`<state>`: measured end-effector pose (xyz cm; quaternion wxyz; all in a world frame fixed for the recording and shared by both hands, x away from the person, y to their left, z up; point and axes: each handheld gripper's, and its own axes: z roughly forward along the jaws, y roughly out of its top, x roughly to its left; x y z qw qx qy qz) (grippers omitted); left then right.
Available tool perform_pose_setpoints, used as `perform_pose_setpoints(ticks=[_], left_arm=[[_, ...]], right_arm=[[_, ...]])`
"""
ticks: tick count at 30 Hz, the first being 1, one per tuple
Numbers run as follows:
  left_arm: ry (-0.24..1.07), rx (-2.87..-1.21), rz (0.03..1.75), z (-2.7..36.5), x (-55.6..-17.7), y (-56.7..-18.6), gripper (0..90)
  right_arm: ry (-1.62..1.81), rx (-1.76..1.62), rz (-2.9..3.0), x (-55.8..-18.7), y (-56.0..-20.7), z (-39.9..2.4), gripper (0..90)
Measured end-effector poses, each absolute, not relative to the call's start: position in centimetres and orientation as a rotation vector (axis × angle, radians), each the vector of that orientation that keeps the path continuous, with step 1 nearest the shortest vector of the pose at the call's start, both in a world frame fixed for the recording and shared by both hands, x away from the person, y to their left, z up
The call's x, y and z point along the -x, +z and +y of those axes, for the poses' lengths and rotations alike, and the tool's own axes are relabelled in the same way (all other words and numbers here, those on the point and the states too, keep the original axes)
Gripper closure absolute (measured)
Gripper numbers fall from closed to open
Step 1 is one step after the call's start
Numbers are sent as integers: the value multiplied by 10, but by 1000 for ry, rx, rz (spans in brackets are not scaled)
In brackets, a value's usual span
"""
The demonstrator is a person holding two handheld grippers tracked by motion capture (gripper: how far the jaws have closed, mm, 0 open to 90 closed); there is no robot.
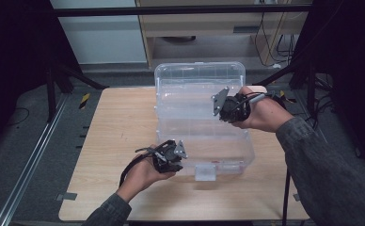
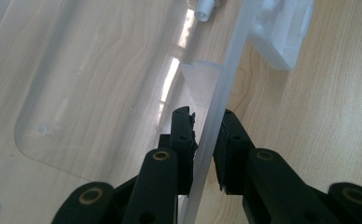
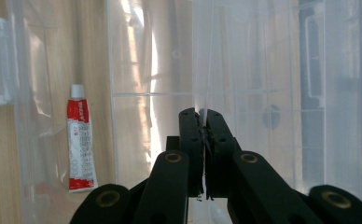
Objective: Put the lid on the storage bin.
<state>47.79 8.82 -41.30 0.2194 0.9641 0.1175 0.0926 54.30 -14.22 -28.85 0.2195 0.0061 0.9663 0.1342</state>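
Note:
A clear plastic storage box (image 1: 244, 155) stands on the wooden table (image 1: 119, 127). Its clear lid (image 1: 199, 77) is raised over it. My right gripper (image 1: 220, 107) hangs above the box's right side, shut on the lid's thin edge (image 3: 206, 70). My left gripper (image 1: 178, 157) is at the box's front left, where its jaws close from both sides on the box rim (image 2: 226, 74). A red and white tube (image 3: 81, 144) lies on the box floor, and its white cap (image 2: 205, 9) also shows in the left gripper view.
A white latch (image 1: 205, 172) hangs at the middle of the box's front wall. Bare tabletop lies left of the box and along the front edge. Dark frame legs (image 1: 53, 89) and cables (image 1: 270, 42) stand beyond the far edge.

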Motion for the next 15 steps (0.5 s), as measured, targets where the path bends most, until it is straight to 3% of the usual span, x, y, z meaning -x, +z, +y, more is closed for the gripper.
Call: perform_pose_setpoints(ticks=[15], left_arm=[[240, -2649, 402, 88, -471, -415, 773]], right_arm=[[415, -1, 2684, -517, -298, -150, 870]])
